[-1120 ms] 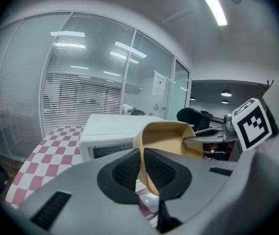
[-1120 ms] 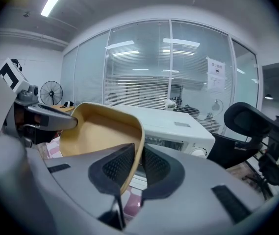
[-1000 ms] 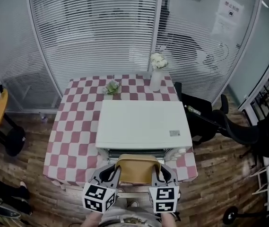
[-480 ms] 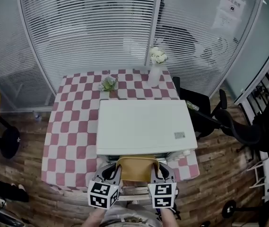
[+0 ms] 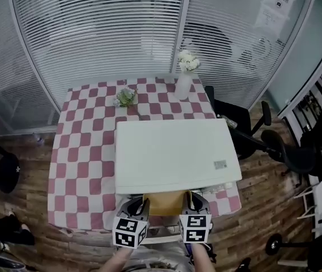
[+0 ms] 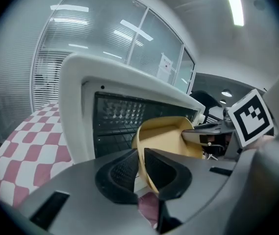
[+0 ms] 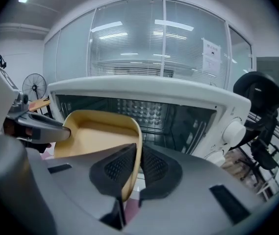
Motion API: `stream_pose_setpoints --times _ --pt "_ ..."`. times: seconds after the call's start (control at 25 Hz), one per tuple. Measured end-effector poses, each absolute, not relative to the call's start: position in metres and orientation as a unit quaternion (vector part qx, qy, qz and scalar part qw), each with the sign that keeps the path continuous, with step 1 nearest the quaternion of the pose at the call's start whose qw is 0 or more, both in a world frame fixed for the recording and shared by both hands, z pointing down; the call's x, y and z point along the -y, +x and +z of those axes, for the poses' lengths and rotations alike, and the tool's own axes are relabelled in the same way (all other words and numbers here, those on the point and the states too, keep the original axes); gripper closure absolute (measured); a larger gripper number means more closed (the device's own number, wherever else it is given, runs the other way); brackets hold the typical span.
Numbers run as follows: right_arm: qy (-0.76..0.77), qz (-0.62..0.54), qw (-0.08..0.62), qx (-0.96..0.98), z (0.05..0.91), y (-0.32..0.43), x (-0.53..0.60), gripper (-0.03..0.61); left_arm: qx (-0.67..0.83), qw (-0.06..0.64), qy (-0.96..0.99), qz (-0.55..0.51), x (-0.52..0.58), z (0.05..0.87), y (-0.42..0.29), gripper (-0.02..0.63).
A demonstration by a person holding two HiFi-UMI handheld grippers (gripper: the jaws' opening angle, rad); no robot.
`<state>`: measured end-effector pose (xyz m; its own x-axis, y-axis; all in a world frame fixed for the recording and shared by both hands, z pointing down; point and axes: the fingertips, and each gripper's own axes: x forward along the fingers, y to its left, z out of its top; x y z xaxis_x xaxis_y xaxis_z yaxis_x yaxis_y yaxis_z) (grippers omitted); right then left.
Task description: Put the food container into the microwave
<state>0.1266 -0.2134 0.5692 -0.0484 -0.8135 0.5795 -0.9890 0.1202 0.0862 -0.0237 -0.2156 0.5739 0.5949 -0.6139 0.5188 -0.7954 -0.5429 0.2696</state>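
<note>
While the shallow, round-cornered tan container [image 5: 166, 203] hangs at the open mouth of the boxy white microwave [image 5: 175, 154], perhaps just entering, we pinch its thin side rims with the left gripper [image 6: 141, 154] and the right gripper [image 7: 138, 153], whose jaws have just been closing; checked cloth [image 5: 84, 146] lies beneath.

The microwave [image 5: 175, 154] stands on the near half of the table [image 5: 81, 152]. Its opening [image 7: 178, 121] faces near, wide and dark, and is bounded by the white frame on the left and above and by the knob panel [image 7: 231, 131] on the right. The food container [image 7: 100, 131] fills the approach just before it. Bare tablecloth lies to the left, and chairs [image 5: 285, 152] crowd the right.
</note>
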Motion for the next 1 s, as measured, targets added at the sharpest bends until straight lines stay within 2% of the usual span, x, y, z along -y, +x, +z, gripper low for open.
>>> stream_pose_setpoints --times 0.6,0.8,1.0 --pt "0.612 0.197 0.256 0.722 0.597 0.141 0.246 0.578 0.449 0.289 0.823 0.196 0.226 0.604 -0.01 0.563" --pt "0.612 0.217 0.255 0.717 0.607 0.144 0.25 0.581 0.44 0.283 0.826 0.209 0.225 0.611 -0.006 0.553" --pt "0.615 0.23 0.255 0.71 0.61 0.147 0.252 0.583 0.423 0.298 0.827 0.219 0.215 0.616 -0.002 0.425"
